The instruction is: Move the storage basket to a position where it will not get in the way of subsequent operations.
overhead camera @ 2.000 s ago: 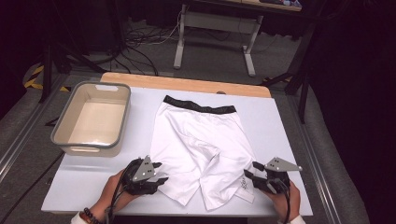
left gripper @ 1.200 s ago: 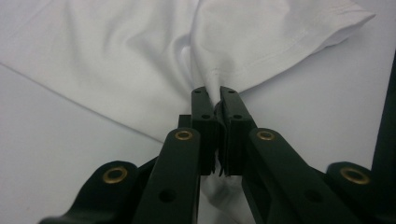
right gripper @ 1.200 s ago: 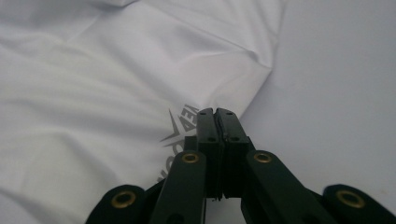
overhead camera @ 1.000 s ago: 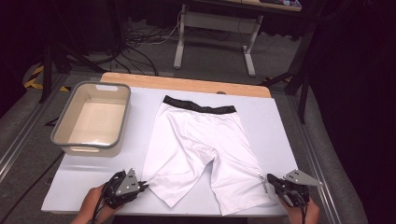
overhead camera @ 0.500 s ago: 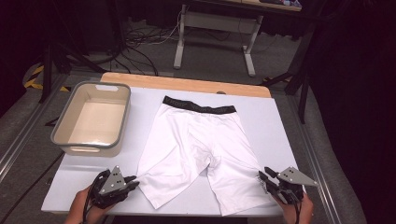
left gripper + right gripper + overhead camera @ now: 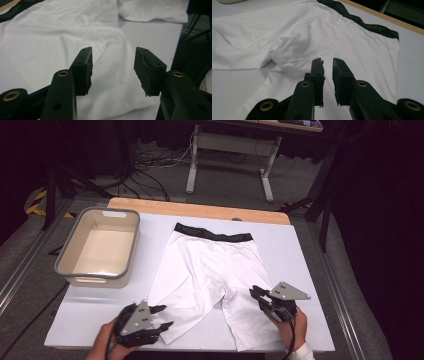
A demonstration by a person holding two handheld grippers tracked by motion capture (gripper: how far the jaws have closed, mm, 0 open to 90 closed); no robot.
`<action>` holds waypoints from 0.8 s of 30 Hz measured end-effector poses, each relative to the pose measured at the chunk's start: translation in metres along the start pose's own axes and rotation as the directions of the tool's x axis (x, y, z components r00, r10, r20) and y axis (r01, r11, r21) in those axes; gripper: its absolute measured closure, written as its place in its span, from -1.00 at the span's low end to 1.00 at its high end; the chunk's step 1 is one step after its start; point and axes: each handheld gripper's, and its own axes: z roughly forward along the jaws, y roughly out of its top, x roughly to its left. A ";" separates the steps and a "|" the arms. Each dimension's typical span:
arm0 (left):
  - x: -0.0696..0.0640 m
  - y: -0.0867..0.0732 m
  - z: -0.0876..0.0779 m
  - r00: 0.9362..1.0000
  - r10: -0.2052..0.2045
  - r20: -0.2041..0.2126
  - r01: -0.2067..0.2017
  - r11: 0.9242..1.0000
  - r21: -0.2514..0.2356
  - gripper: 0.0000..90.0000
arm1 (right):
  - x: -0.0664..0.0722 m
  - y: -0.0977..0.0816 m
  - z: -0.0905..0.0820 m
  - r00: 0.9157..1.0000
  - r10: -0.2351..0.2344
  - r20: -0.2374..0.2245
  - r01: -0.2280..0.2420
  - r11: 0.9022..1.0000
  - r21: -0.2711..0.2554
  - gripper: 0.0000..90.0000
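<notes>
White shorts with a black waistband lie flat on the white table, legs toward me. My left gripper hovers over the left leg's hem. Its jaws have just been opening. In the left gripper view the left gripper stands open above the shorts, nothing between its pads. My right gripper sits over the right leg. Its jaws have just been closing. The right gripper keeps a narrow gap with no cloth in it, pointing along the shorts toward the waistband.
A grey bin with a pale inside stands at the table's left side. A wooden strip runs along the far edge. Beyond it are desk legs and cables on the floor.
Both grippers have moved inward from the table's front corners onto the shorts' legs. The left jaws have spread wider. The shorts have been drawn flat with their legs spread.
</notes>
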 end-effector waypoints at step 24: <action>0.027 0.049 0.124 0.994 0.092 -0.052 -0.083 0.985 0.154 0.94 | 0.046 0.010 0.072 0.980 -0.136 -0.148 0.155 0.980 0.126 0.56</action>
